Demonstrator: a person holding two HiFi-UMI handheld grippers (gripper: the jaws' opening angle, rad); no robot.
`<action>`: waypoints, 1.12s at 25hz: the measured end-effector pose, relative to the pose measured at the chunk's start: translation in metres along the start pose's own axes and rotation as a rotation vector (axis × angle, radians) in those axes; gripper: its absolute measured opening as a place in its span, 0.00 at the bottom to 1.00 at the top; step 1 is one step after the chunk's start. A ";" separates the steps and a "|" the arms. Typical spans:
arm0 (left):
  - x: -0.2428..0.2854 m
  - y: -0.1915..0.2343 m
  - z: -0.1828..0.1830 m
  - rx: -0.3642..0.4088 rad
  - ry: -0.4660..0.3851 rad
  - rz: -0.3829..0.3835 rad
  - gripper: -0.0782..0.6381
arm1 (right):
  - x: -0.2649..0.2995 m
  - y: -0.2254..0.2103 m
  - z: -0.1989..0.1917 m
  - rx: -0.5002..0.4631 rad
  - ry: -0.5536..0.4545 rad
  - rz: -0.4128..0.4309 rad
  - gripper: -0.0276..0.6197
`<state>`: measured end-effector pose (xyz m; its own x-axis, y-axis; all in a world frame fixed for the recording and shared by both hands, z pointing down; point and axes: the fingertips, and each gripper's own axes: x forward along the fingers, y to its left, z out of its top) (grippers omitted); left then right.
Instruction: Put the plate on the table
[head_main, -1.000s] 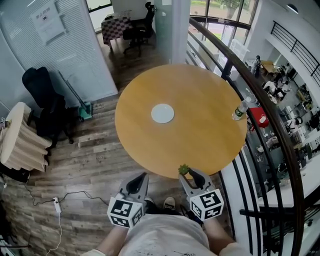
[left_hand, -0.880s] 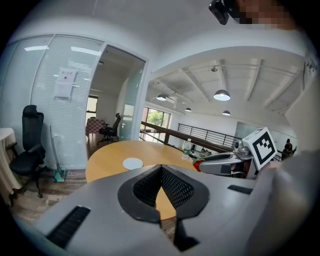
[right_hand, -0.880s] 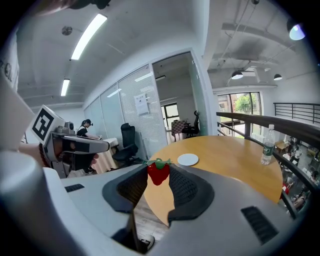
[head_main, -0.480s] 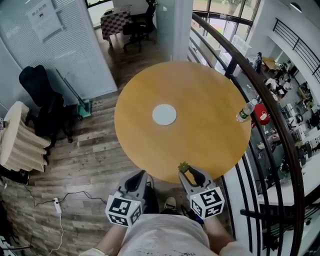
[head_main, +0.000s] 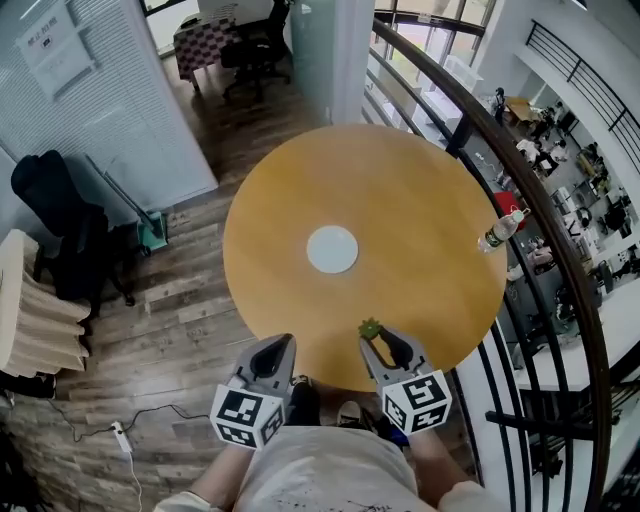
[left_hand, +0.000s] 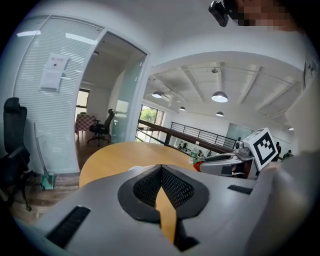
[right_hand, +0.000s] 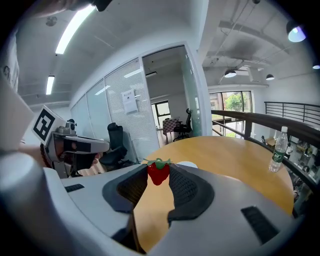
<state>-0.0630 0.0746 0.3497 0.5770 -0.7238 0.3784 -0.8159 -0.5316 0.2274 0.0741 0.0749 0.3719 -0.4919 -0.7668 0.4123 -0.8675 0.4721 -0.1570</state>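
Plate (head_main: 332, 249) already lies flat at the middle of the round tabletop (head_main: 420, 200), nothing on it, well apart from both grippers, so the plate step looks done. The main risk is with the right gripper (head_main: 378, 340). It is clamped on a small strawberry (right_hand: 158, 172) at the very tips of the pads only, leaves sticking up. That shallow pinch could let the berry slip or twist out, and at the near rim it would likely roll off onto the wood floor (head_main: 170, 300). Squeezing harder to fix that would probably bruise it. If the berry is meant for the plate, the reach to the table's centre is long, and a release short of it means a roll. The left gripper (head_main: 283, 342) has its jaws together and holds nothing. Carried forward low, it could knock the rim. The water bottle (head_main: 500, 232) stands at the far right edge by the railing (head_main: 560, 270), well apart, so it is a low risk. Pose: both grippers are held side by side in front of the person's torso with the marker cubes nearest the body. They point forward toward the plate, tilted a little down, with the tips at the near rim of the tabletop.
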 end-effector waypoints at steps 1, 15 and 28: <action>0.003 0.007 0.003 0.002 0.000 -0.012 0.14 | 0.005 0.001 0.003 0.002 -0.002 -0.012 0.27; 0.044 0.046 0.021 0.000 0.033 -0.176 0.14 | 0.028 -0.014 0.026 0.035 0.012 -0.193 0.27; 0.056 0.045 0.028 -0.017 0.033 -0.126 0.14 | 0.039 -0.038 0.039 0.004 0.018 -0.155 0.27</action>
<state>-0.0665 -0.0018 0.3557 0.6741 -0.6365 0.3749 -0.7374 -0.6100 0.2902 0.0849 0.0109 0.3592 -0.3508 -0.8225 0.4477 -0.9332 0.3470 -0.0939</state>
